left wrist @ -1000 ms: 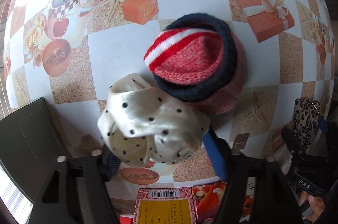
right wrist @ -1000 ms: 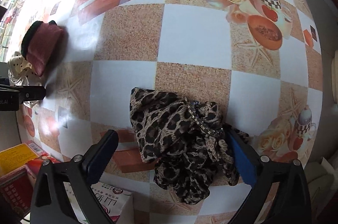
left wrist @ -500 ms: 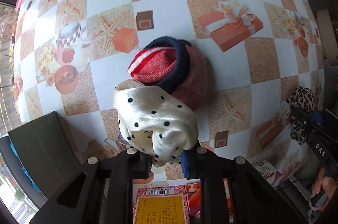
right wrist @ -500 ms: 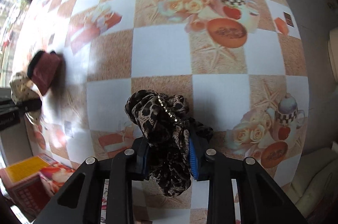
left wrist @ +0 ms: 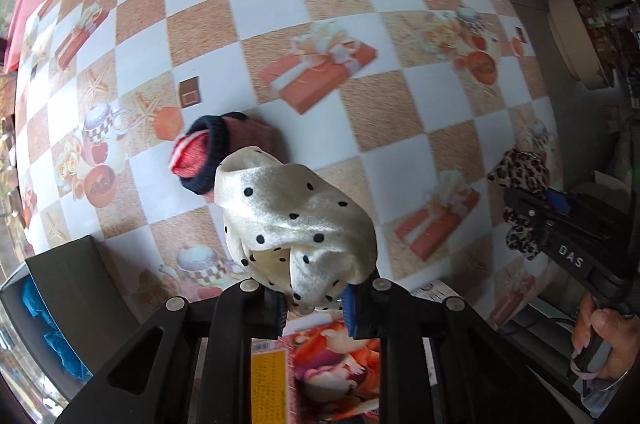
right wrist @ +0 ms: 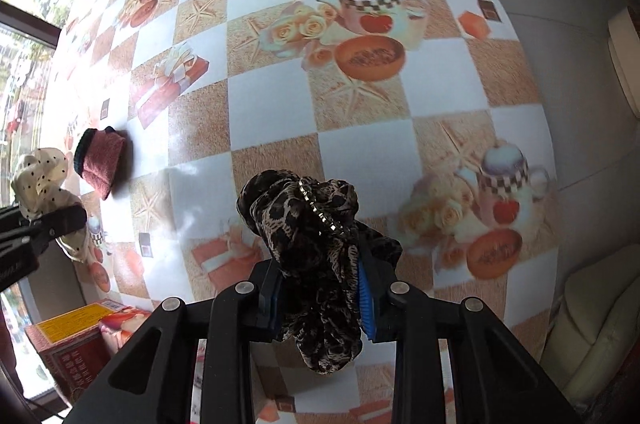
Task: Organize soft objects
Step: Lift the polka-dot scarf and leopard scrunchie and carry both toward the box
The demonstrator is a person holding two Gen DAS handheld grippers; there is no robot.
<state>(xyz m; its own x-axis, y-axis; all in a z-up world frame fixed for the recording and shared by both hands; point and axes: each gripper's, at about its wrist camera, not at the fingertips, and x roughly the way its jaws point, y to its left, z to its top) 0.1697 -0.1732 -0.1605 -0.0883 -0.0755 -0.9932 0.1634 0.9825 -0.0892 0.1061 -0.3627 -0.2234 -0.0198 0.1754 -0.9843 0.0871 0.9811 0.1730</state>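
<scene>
Now that both jaws have closed, each soft item is off the table: the dotted scrunchie (left wrist: 294, 224) bunches between the fingers of the left gripper (left wrist: 316, 298), and the leopard scrunchie (right wrist: 316, 256) hangs between those of the right gripper (right wrist: 320, 298) (a beaded strand crosses its top). A second ago both lay on the cloth inside open jaws. Pick-up therefore looks done; carrying and placing remain. Left behind on the table (left wrist: 400, 95), the knit cuff (left wrist: 216, 151) lies just beyond the dotted scrunchie. A printed box (right wrist: 76, 340) sits at the near left edge.
</scene>
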